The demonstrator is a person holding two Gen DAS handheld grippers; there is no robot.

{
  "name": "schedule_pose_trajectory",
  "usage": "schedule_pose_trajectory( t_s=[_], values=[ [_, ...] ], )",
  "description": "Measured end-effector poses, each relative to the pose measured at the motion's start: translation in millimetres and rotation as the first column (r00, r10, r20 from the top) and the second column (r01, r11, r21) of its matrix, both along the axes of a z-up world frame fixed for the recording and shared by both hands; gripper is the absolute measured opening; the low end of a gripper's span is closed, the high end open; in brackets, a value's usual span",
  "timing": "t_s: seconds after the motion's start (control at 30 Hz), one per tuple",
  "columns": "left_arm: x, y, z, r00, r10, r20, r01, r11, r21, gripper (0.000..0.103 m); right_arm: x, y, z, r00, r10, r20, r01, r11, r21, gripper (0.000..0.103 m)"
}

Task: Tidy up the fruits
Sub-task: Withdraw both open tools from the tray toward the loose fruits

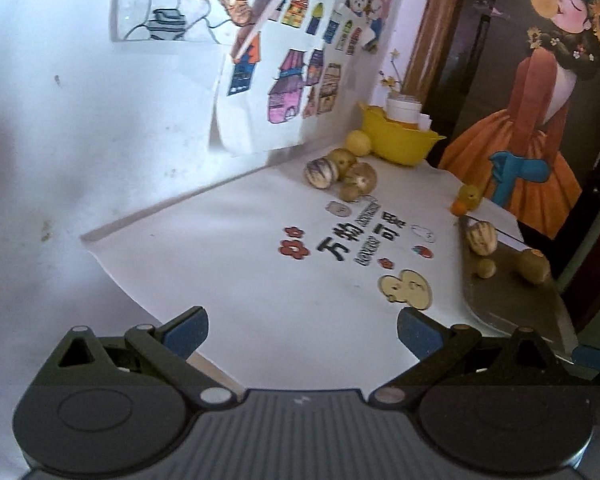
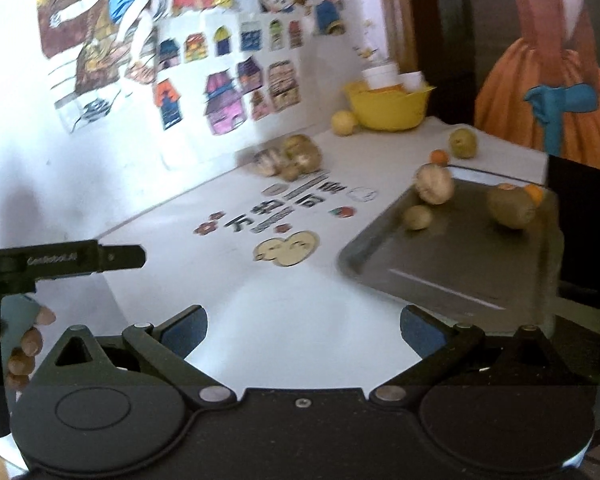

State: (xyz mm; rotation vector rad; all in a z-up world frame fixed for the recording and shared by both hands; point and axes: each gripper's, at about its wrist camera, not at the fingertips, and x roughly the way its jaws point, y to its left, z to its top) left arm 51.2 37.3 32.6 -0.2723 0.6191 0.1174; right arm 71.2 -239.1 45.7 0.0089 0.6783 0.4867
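A cluster of brownish fruits [image 1: 342,174] lies on the white table by the wall, blurred in the right wrist view as a fruit cluster [image 2: 292,158]. A yellow lemon [image 1: 359,143] sits beside a yellow bowl [image 1: 400,140]. The grey metal tray [image 2: 460,264] at the right holds a striped fruit [image 2: 434,184], a small round fruit [image 2: 418,217] and a kiwi [image 2: 512,208]. My left gripper [image 1: 302,330] is open over bare table. My right gripper [image 2: 303,330] is open too, near the tray's front corner. Neither holds anything.
The yellow bowl [image 2: 388,106] holds white cups at the back. A green fruit [image 2: 463,143] and a small orange [image 2: 439,156] lie behind the tray. Drawings hang on the wall. A hand [image 2: 24,344] grips the left tool at the left edge.
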Motion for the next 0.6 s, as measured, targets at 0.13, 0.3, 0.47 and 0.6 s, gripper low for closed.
schedule_pose_trajectory(
  t_s=[0.13, 0.3, 0.47, 0.6],
  values=[
    [8, 9, 0, 1.0, 0.009, -0.009, -0.009, 0.999, 0.036, 0.103, 8, 18, 2, 0.998, 0.056, 0.003, -0.056, 0.998, -0.018, 0.102],
    [24, 22, -2, 1.0, 0.009, -0.02, -0.007, 0.996, 0.092, 0.103, 26, 29, 11, 0.996, 0.078, 0.034, -0.077, 0.996, -0.042, 0.102],
    [38, 36, -4, 1.0, 0.006, -0.018, -0.004, 0.993, 0.116, 0.103, 48, 36, 20, 0.994, 0.084, 0.075, -0.078, 0.994, -0.074, 0.102],
    [53, 49, 0, 0.999, -0.042, -0.005, 0.042, 0.994, 0.104, 0.103, 69, 41, 25, 0.991, 0.097, 0.093, -0.087, 0.991, -0.101, 0.102]
  ],
)
